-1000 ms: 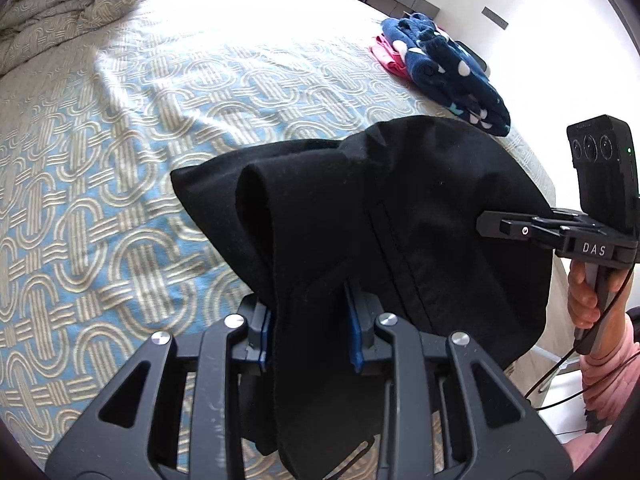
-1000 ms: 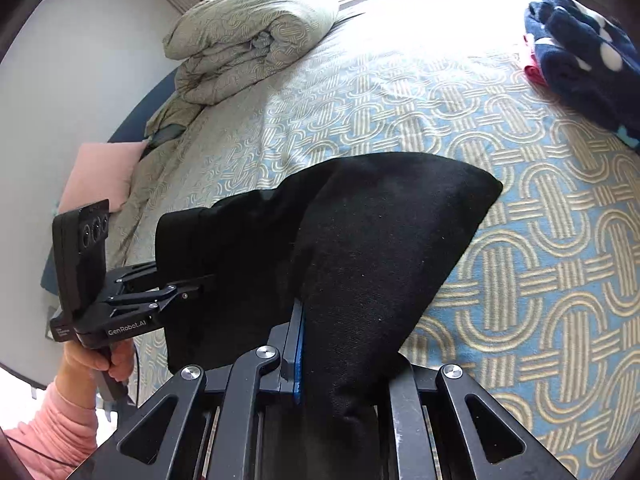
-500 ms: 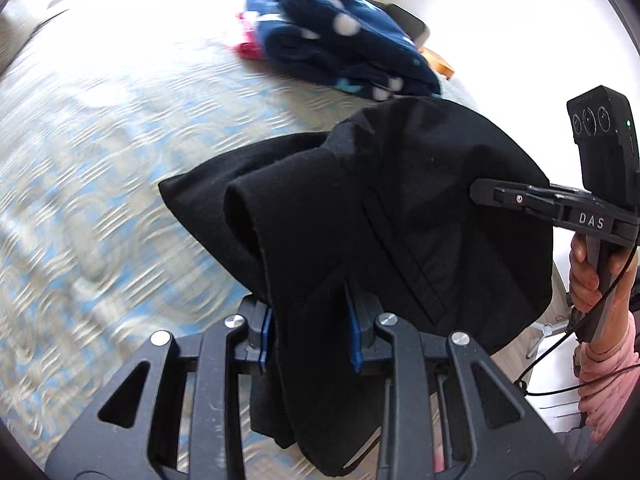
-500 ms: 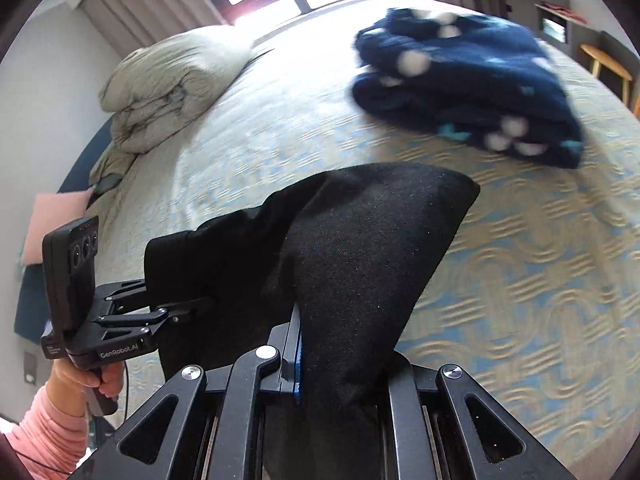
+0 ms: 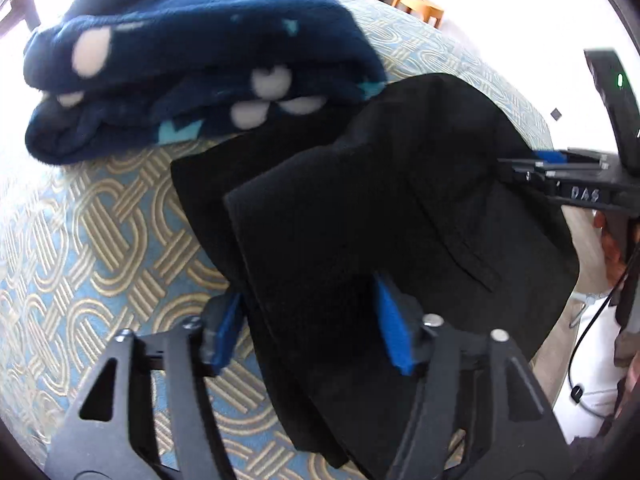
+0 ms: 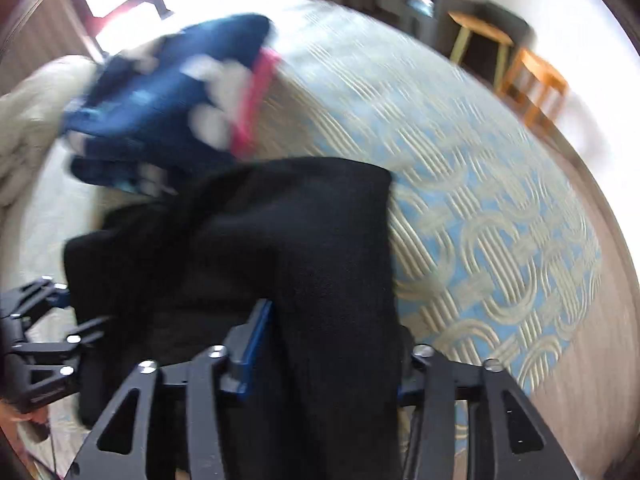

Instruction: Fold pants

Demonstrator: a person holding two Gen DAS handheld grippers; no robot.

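Folded black pants point(image 5: 380, 216) are being set down on the patterned bedspread point(image 5: 100, 240) beside a navy spotted blanket point(image 5: 192, 52), the left gripper point(image 5: 312, 324) and right gripper point(image 6: 328, 352) having just been opening, cloth lying loose between spread jaws. Withdrawal without dragging the fold is judged next.

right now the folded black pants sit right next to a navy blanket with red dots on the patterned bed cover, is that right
Not quite: the dots are white, not red. The left wrist view shows the black pants lying beside the navy blanket on the patterned bed cover, and the blanket's spots are plainly white, with a few small light blue marks.
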